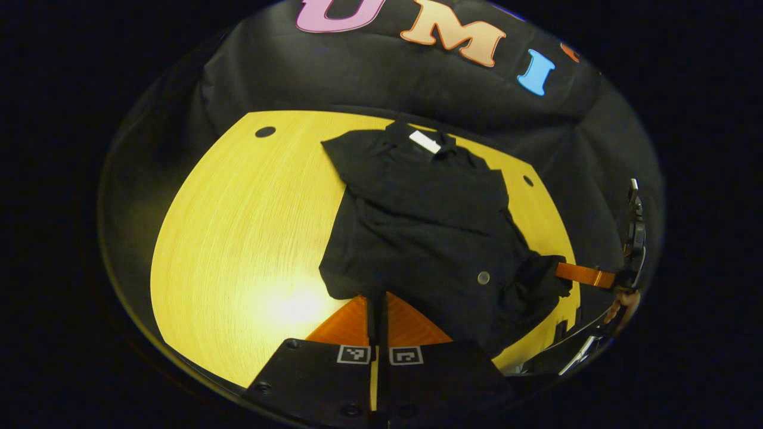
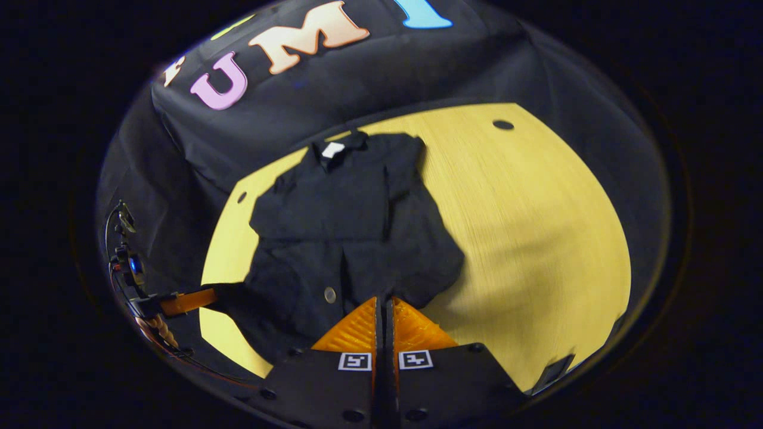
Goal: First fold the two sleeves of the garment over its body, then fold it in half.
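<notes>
Your black short-sleeved shirt [image 1: 429, 214] lies on the round yellow wooden table [image 1: 238, 238], its collar with the white label [image 1: 425, 142] toward the booth's far wall and both sleeves already folded in over the body. Your left gripper [image 1: 378, 304] has its two fingers drawn tight together on the hem at one bottom corner, a strip of dark cloth pinched between them. Your right gripper [image 2: 384, 310] is likewise closed on the hem at the other bottom corner [image 2: 334, 292], beside a small round button [image 2: 329, 294]. From the left gripper view you see the right gripper at the garment's far corner
</notes>
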